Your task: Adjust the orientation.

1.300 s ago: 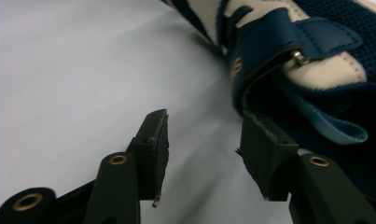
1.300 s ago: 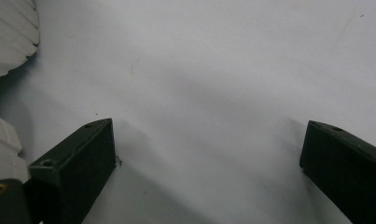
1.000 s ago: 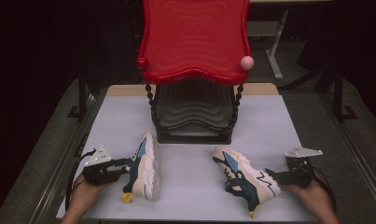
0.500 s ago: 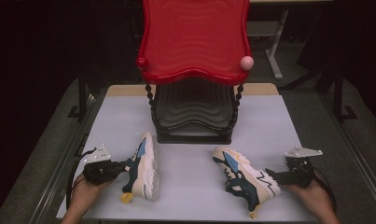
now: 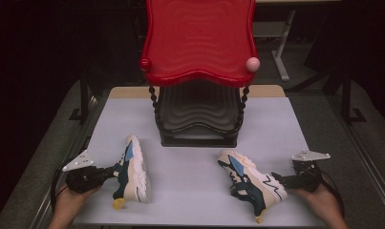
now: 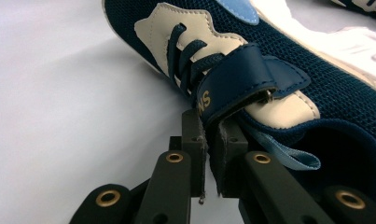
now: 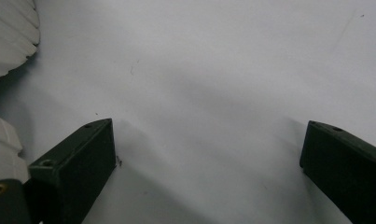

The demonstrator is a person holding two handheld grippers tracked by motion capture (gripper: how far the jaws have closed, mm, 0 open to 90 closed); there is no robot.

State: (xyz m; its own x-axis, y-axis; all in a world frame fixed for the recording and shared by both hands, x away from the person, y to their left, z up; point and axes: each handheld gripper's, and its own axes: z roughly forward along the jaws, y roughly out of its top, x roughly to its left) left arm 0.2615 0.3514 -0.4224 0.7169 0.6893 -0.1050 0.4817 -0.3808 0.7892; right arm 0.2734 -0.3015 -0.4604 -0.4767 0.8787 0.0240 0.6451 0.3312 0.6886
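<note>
Since the earlier frame the left sneaker point(image 5: 131, 172) has shifted a little toward the table's middle, and the left gripper point(image 5: 110, 172) has just been closing, its jaws now clenched on the shoe's navy strap point(image 6: 237, 81). Behind both shoes a red two-tier rack point(image 5: 198, 43) stands at the far middle of the pale table point(image 5: 190, 195). That left sneaker lies on its side, sole toward the centre. Over on the right, the right sneaker point(image 5: 250, 180) lies just beside the right gripper point(image 5: 279, 180), whose jaws stand spread wide over bare tabletop, grasping nothing
</note>
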